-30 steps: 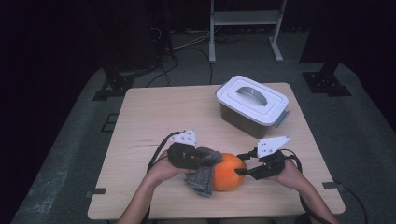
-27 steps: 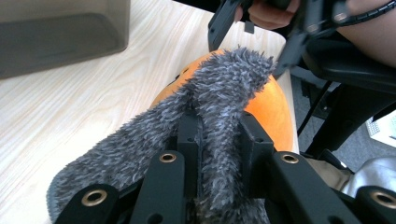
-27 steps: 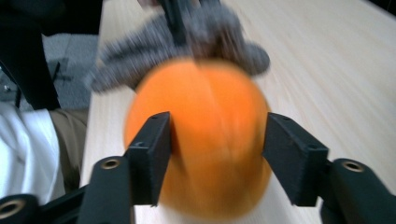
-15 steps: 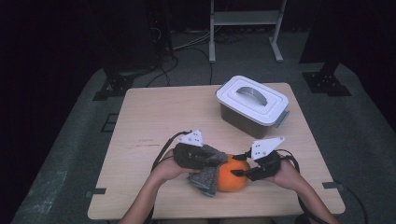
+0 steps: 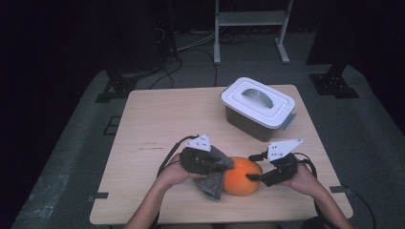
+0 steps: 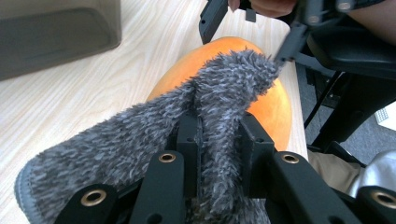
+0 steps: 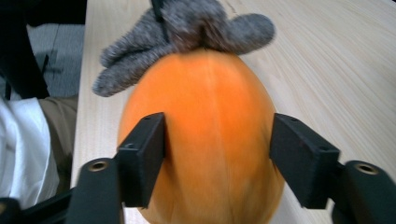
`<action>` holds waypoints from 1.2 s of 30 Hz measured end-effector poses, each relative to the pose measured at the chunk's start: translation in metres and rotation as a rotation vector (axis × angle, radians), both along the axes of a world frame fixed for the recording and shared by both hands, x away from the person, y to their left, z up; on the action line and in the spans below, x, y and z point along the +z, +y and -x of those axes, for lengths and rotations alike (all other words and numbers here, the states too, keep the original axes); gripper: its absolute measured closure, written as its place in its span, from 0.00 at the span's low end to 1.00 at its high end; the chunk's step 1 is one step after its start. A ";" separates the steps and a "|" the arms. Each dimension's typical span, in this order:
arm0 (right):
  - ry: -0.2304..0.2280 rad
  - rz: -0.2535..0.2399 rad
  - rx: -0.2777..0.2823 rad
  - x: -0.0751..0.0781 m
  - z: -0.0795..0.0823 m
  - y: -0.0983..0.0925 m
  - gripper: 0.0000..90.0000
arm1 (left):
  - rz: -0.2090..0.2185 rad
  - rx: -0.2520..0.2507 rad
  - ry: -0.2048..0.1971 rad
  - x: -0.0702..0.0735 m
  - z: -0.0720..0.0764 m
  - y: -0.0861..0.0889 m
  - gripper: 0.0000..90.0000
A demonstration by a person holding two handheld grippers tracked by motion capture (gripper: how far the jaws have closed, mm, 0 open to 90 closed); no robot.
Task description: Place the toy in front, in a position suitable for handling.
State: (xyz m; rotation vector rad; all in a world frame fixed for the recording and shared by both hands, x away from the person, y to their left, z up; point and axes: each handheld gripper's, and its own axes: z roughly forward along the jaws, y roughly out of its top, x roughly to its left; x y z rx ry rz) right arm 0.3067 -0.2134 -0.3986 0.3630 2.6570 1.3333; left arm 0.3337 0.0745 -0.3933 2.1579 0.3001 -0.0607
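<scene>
An orange oval fruit lies near the table's front edge. A grey fuzzy cloth rests against its left side and top, and my left gripper is shut on that cloth. In the left gripper view the cloth bunches between the black jaws and drapes over the fruit. My right gripper is at the fruit's right end. Its jaws have just been opening and now straddle the fruit without clamping it. The cloth sits on the fruit's far end.
A grey box with a white handled lid stands at the back right of the wooden table. Forearms come in from the bottom edge. Dark stands and cables lie on the floor beyond the table.
My right gripper's jaws stand wider around the fruit than half a second ago. Both hands have stayed near where they were, and the cloth remains pressed on the fruit.
</scene>
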 end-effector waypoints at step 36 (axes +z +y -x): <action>0.046 0.095 0.003 -0.005 0.005 0.006 0.32 | 0.048 -0.038 0.061 -0.009 0.001 -0.017 0.81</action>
